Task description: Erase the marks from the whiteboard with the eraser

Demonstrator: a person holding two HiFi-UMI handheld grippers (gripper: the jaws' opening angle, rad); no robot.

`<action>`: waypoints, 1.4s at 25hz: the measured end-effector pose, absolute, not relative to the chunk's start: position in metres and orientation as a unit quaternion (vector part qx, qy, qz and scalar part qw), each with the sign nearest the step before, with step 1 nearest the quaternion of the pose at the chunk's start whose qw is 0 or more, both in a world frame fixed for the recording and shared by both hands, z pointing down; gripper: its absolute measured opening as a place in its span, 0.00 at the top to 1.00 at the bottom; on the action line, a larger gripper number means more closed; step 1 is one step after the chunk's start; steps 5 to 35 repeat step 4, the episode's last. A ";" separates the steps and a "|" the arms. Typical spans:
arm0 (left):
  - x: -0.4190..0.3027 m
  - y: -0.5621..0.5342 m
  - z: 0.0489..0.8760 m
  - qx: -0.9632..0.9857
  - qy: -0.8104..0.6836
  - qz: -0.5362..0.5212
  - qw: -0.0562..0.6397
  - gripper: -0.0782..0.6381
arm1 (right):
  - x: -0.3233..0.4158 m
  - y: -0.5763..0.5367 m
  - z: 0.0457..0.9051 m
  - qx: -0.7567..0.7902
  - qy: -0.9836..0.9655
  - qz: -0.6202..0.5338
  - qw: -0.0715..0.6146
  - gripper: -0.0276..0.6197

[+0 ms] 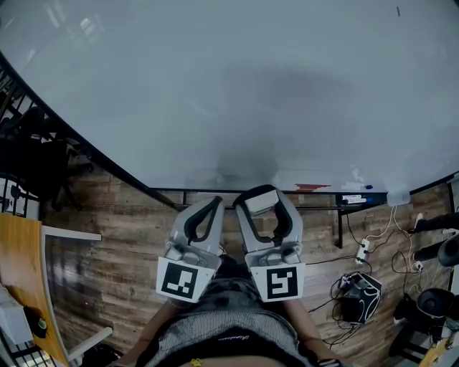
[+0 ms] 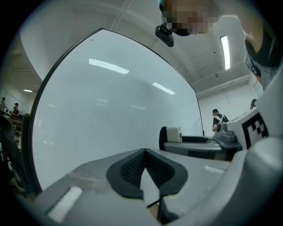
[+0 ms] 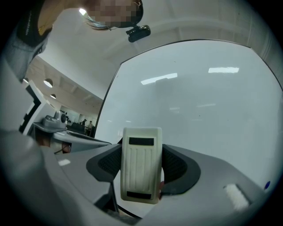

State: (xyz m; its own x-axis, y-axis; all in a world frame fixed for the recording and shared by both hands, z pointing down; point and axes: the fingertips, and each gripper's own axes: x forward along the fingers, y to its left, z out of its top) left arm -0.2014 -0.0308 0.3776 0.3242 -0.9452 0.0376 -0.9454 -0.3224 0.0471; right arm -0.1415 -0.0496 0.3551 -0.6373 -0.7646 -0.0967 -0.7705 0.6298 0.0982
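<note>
White ribbed eraser (image 3: 141,170) sits upright btwn the pads of my R gripper (image 3: 140,164), jaws clamped on its two sides. My L gripper (image 2: 143,171) holds nothing, pad tips pressed together. Both units are side by side near the lower edge of the whiteboard (image 1: 229,93). One small dark mark (image 1: 398,11) shows at top right, head view.

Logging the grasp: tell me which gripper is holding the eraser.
The right gripper: its fingers clamp the white eraser. The left gripper has its fingers together on nothing.
</note>
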 end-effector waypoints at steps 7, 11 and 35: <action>-0.200 -0.032 0.380 0.815 -0.579 0.007 0.030 0.89 | -0.142 -0.051 0.355 -0.426 0.902 0.070 0.020 0.55; -0.200 -0.032 0.380 0.815 -0.579 0.007 0.030 0.89 | -0.142 -0.051 0.355 -0.426 0.902 0.070 0.020 0.55; -0.200 -0.032 0.380 0.815 -0.579 0.007 0.030 0.89 | -0.142 -0.051 0.355 -0.426 0.902 0.070 0.020 0.55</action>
